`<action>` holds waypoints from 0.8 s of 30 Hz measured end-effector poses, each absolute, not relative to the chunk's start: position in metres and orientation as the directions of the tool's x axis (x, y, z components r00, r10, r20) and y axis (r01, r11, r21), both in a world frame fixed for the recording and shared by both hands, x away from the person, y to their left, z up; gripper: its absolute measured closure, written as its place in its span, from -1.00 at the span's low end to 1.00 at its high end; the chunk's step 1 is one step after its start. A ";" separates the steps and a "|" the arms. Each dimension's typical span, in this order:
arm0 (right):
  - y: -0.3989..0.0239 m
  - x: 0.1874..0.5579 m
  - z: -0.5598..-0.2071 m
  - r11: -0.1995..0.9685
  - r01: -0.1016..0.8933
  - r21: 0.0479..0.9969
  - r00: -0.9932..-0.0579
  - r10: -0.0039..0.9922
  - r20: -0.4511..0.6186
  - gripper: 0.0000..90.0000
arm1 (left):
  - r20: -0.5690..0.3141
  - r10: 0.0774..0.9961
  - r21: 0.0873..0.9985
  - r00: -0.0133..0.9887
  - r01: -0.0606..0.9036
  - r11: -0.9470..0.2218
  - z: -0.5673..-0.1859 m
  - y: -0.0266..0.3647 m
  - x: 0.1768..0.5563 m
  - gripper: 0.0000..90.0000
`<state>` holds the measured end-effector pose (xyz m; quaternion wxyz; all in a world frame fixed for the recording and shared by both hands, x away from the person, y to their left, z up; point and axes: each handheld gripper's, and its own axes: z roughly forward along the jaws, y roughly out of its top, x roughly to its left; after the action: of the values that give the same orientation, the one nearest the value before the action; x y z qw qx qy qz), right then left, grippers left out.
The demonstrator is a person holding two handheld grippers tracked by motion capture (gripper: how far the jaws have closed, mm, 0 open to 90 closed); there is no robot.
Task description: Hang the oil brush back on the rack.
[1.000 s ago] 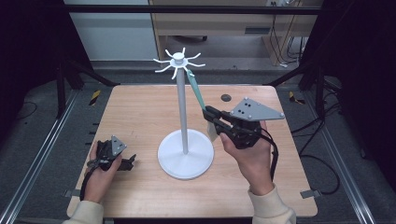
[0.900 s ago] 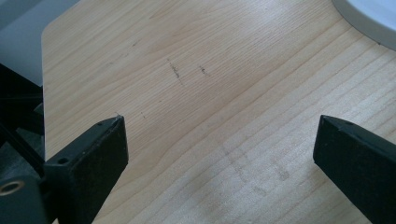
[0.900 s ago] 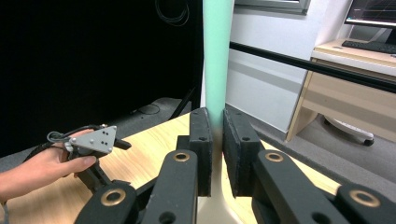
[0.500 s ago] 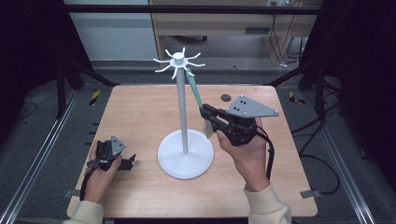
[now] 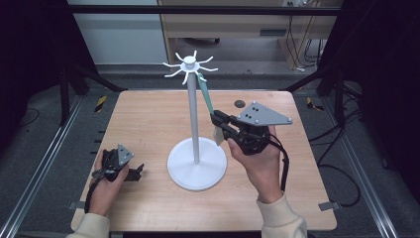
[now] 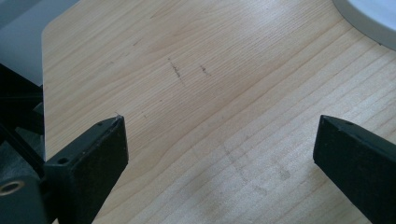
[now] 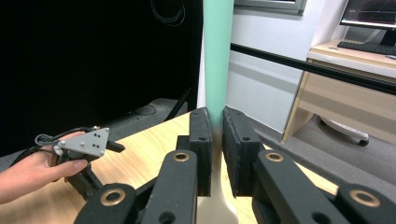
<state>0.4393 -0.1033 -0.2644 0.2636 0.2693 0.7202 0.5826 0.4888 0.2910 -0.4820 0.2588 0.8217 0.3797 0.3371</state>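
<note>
From the high view we see a white stand upright near the middle of the wooden desk, its round base on the wood and short prongs spreading from its top. A green strip hangs from one of the right-hand prongs and slants down to the right, where our right gripper has its fingers closed on the strip's lower end, above the desk and just right of the pole. Our left gripper rests low at the near left of the desk, well apart from the stand. A small dark disc lies on the far side of the desk.

In the left gripper view we see the fingers standing wide over bare wood, nothing between them; the edge of the stand's base shows at the upper right.

In the right gripper view we see the fingers narrow, pinching the green strip, which rises straight up between them. The left gripper sits farther off on the desk, at the left.
</note>
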 end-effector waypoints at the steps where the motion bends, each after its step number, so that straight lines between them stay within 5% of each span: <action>1: -0.103 0.439 -0.264 0.176 0.081 0.981 -0.716 0.695 -0.065 0.83 | 0.358 0.798 0.681 0.484 0.450 -0.578 -0.482 0.291 0.489 -0.94; 24: -0.099 0.443 -0.269 0.156 0.098 0.983 -0.719 0.694 -0.038 0.68 | 0.357 0.801 0.684 0.480 0.449 -0.574 -0.481 0.292 0.489 -0.94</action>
<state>0.4435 -0.0989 -0.2695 0.2531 0.2762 0.7169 0.5879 0.4886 0.2920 -0.4813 0.2599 0.8202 0.3812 0.3383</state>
